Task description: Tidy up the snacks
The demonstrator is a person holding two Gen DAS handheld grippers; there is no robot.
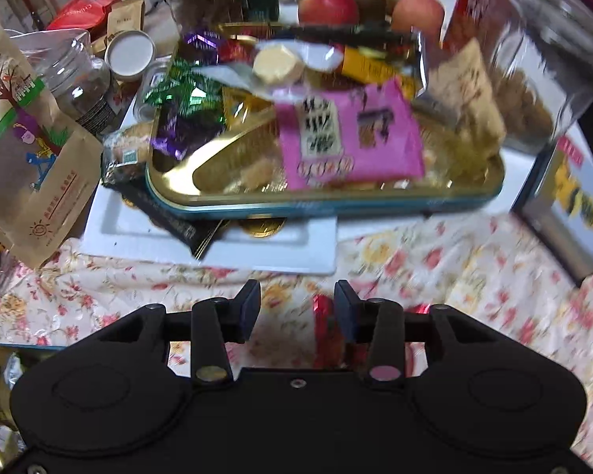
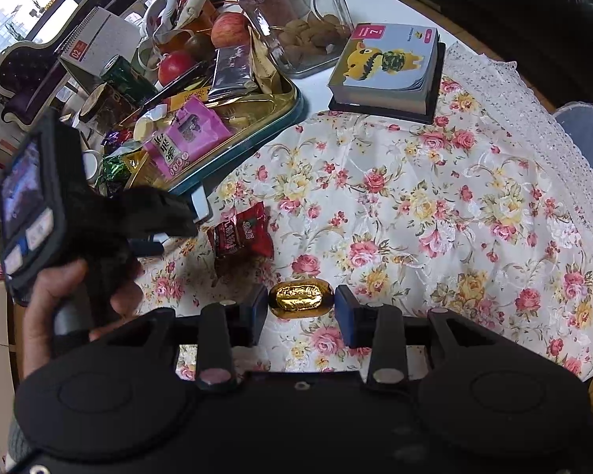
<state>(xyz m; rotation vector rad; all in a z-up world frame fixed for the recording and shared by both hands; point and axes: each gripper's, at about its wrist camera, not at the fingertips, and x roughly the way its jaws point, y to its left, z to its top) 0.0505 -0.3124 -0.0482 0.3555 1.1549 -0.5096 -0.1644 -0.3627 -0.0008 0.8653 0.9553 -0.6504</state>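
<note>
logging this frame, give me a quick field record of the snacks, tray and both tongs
surface: floral tablecloth
tray: gold tin tray, piled with snacks, pink packet on top
left tongs: open, over red candy packet
right tongs: around gold foil candy, gaps both sides, not gripped
nearby: glass cookie jar, apples

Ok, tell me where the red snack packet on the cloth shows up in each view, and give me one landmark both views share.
Left wrist: red packet low centre, blurred, between the left tool's fingers.
Right wrist: red packet left of centre on the floral cloth, below the tray.
Shared landmark: pink packet in the gold tray.
</note>
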